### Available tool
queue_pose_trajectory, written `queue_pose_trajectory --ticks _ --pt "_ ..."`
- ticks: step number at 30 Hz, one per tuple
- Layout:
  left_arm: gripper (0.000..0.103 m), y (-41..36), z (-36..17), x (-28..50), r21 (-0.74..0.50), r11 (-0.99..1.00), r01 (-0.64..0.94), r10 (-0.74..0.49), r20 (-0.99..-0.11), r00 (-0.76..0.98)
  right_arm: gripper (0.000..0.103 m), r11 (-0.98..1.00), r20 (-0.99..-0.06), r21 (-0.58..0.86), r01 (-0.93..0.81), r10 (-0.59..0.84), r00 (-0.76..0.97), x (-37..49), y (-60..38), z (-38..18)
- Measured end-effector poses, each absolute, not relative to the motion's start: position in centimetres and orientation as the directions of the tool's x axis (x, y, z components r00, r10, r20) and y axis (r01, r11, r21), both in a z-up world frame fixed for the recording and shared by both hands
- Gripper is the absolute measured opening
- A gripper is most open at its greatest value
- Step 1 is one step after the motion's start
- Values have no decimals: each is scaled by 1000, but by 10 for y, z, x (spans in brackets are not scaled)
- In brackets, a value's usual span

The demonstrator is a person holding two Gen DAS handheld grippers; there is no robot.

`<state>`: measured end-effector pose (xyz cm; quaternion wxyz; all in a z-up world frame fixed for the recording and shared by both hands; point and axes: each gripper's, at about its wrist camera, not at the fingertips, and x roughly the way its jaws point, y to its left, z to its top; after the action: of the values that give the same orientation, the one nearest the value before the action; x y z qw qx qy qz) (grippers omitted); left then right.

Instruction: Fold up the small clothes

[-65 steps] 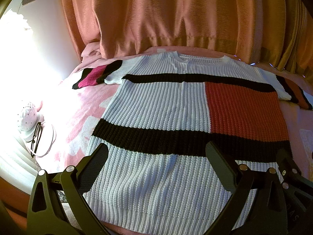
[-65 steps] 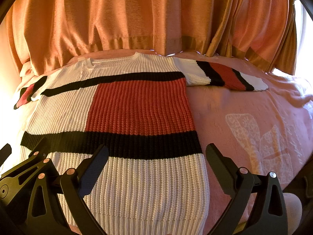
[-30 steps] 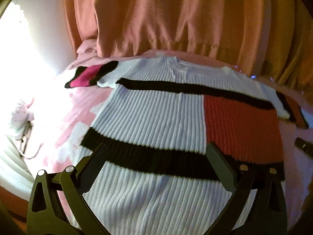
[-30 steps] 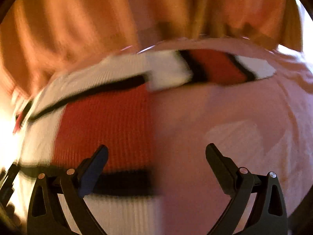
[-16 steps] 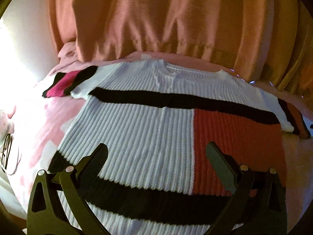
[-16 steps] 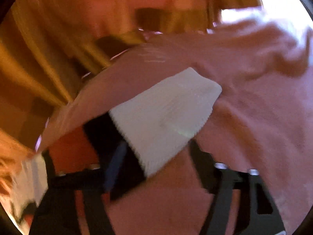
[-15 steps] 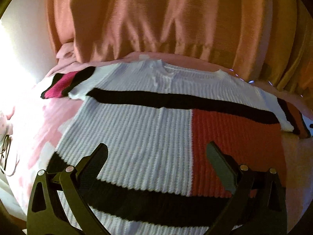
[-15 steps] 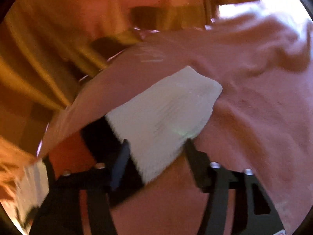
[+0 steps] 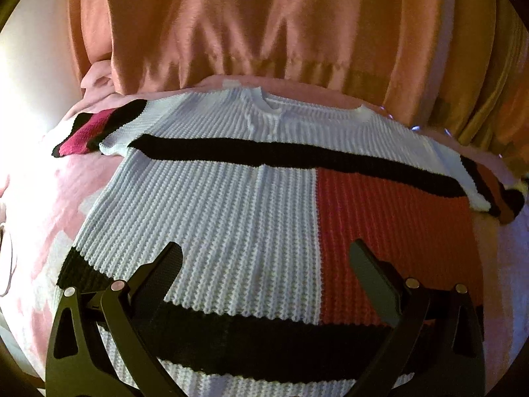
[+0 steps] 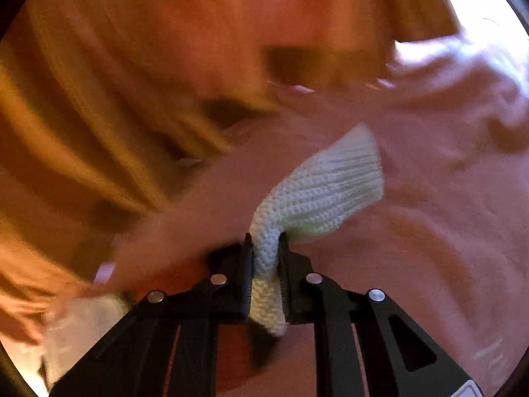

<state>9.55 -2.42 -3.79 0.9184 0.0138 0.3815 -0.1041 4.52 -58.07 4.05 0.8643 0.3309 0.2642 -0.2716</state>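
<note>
A knit sweater (image 9: 231,205), white with black bands and a red block, lies flat on a pink bed cover (image 9: 46,231), neck toward the curtain. My left gripper (image 9: 264,264) is open and hovers over the sweater's lower middle. Its left sleeve (image 9: 89,129) has a magenta and black stripe. Its right sleeve (image 9: 496,198) lies at the far right edge. My right gripper (image 10: 266,248) is shut on the white cuff of the right sleeve (image 10: 324,188), which bunches between the pads and sticks out past them above the cover.
An orange curtain (image 9: 264,26) hangs behind the bed and fills the left of the right wrist view (image 10: 115,82). The pink cover (image 10: 429,231) spreads to the right. A white wall (image 9: 29,76) stands at the left.
My right gripper swung right to the sleeve end and closed on the white cuff. My left gripper moved forward over the sweater and stayed open.
</note>
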Motion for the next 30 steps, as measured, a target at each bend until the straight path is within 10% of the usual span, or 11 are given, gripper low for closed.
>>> queue_pose_trajectory --ticks 9,18,22,26,30 --pt "98 0 -20 95 -157 969 190 -246 -678 693 13 899 -532 415 140 115 839 182 -362 133" --pt "98 38 -13 111 -271 954 125 -280 -665 693 24 939 -703 318 -130 326 632 291 -160 43" --pt "98 56 -14 125 -301 951 73 -266 -671 693 26 942 -693 304 -141 320 646 267 -149 40" --pt "98 73 -14 146 -397 917 33 -317 -678 663 68 971 -609 239 23 131 782 193 -221 74" --pt "98 71 -9 180 -487 873 32 -396 -669 629 69 975 -644 48 216 -135 753 135 -285 65"
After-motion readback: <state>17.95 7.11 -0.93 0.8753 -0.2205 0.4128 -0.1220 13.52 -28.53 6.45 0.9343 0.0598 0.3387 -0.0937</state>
